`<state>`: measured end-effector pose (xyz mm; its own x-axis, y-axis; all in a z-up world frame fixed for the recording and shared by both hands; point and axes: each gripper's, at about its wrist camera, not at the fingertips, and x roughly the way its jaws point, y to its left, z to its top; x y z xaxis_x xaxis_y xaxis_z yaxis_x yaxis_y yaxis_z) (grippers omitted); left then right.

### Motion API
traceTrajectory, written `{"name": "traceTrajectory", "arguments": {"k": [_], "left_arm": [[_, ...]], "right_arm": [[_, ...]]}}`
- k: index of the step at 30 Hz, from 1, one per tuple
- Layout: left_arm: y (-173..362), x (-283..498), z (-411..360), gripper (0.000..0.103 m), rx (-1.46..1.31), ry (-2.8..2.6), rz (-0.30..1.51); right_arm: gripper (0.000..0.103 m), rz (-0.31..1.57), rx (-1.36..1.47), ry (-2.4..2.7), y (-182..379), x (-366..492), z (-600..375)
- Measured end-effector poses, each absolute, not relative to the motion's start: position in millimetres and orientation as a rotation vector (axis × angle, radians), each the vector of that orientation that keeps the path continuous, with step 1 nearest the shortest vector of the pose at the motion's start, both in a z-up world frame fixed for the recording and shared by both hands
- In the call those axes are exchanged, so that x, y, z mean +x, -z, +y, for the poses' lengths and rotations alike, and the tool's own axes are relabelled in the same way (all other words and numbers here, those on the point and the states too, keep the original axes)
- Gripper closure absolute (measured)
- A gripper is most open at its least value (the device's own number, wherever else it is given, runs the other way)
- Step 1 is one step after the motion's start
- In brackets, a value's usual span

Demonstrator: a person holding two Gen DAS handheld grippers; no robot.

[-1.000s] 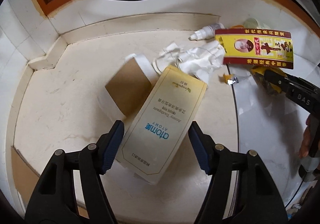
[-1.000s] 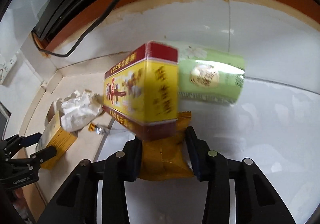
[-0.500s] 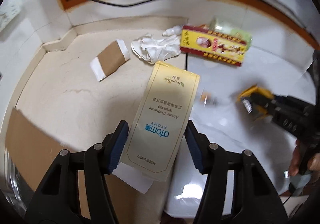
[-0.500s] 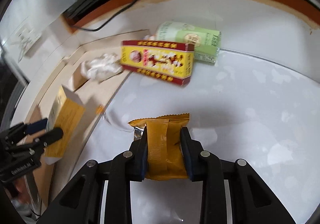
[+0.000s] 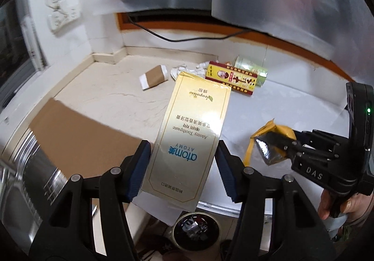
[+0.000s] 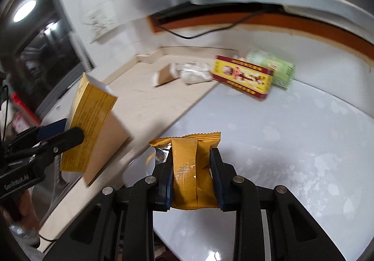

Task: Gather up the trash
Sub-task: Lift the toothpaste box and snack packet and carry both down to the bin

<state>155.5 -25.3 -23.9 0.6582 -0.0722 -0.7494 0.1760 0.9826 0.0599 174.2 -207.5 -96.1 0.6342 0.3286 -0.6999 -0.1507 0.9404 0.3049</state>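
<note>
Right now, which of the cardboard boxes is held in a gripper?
The pale gold Atomy toothpaste box, clamped by the left gripper; the red-yellow box lies on the counter.

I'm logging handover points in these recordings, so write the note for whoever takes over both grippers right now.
Left gripper: shut on the toothpaste box, held up off the counter.
Right gripper: shut on the yellow snack wrapper, also lifted.
Trash bin: on the floor below the counter edge, just under the left gripper, with some trash already inside.
Done: both items picked up; neither dropped in yet.
Left on the counter: red and yellow box, green packet behind it, crumpled white tissue, small brown and white carton.
</note>
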Motion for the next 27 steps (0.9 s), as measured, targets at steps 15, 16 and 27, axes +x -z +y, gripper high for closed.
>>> {"name": "traceTrajectory", "arguments": {"k": [15, 16, 27], "left_arm": [[35, 14, -22, 0.050, 0.049, -0.047, 0.842], [38, 11, -21, 0.050, 0.048, -0.052, 0.848], [93, -18, -2, 0.050, -0.016, -0.065, 0.937]], "right_arm": [[0.076, 0.861, 0.094, -0.554, 74, 82, -179], [0.076, 0.863, 0.086, -0.564, 74, 77, -175], [0.076, 0.930, -0.045, -0.634, 113, 25, -129]]}}
